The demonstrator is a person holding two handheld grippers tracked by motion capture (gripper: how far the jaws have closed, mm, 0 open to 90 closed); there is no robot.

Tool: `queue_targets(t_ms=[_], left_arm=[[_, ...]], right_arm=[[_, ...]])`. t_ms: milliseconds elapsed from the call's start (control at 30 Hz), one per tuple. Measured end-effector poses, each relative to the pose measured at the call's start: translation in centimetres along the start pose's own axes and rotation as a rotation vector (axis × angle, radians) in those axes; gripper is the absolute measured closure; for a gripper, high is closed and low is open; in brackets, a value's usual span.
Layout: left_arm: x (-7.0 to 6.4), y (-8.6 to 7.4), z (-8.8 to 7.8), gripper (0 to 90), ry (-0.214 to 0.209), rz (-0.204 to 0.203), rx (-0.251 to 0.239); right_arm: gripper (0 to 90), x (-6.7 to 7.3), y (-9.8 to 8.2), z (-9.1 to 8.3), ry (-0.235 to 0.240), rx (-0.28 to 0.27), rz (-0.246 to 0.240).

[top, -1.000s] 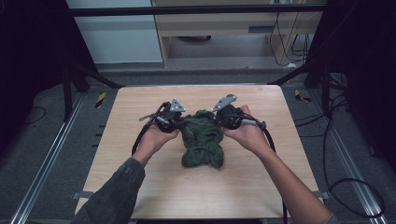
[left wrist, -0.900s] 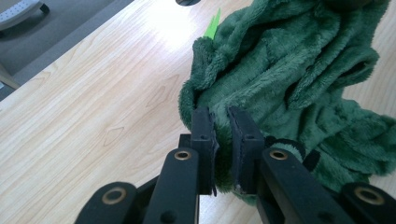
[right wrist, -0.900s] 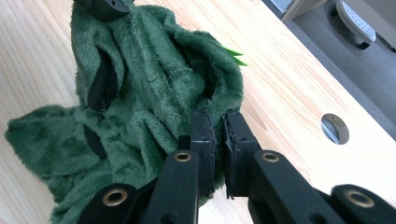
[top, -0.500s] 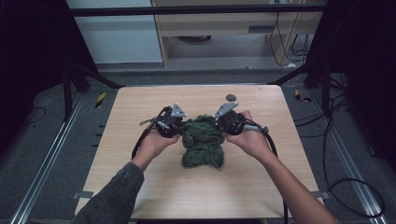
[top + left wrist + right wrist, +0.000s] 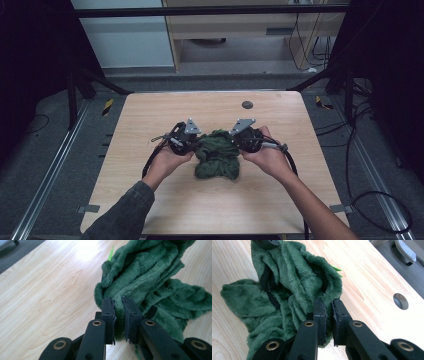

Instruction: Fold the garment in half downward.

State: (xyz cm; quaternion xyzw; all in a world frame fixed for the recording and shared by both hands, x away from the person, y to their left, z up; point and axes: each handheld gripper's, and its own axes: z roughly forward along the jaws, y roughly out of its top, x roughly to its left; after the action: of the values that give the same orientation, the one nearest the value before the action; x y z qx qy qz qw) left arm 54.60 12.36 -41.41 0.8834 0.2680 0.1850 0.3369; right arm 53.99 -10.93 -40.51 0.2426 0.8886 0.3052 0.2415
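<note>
The wooden table (image 5: 150, 150) gave us a broad flat surface, and the crumpled green fleece garment (image 5: 218, 155) lay near its middle, between our hands. We held it from both sides so it could be spread or lifted evenly, we judged. Our left gripper (image 5: 119, 320) pinched a fold at one edge, and our right gripper (image 5: 329, 320) was clamped on the opposite edge, near a small bright green tag (image 5: 337, 269).

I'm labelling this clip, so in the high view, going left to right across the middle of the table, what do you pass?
Left tool → green fleece garment → right tool → trailing black cable.
</note>
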Motion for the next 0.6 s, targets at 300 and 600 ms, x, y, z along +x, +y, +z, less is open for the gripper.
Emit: queue_targets(t_ms=[300,600], left_arm=[[-0.9,-0.8,-0.6,79.6,-0.013,0.004,-0.021],[-1.6,-1.4,-1.1,78.7,-0.008,0.005,-0.030]], right_arm=[[82.1,1.0,-0.9,-0.3,0.000,-0.017,0.002],[82.1,2.1,-1.0,-1.2,-0.009,-0.034,-0.017]])
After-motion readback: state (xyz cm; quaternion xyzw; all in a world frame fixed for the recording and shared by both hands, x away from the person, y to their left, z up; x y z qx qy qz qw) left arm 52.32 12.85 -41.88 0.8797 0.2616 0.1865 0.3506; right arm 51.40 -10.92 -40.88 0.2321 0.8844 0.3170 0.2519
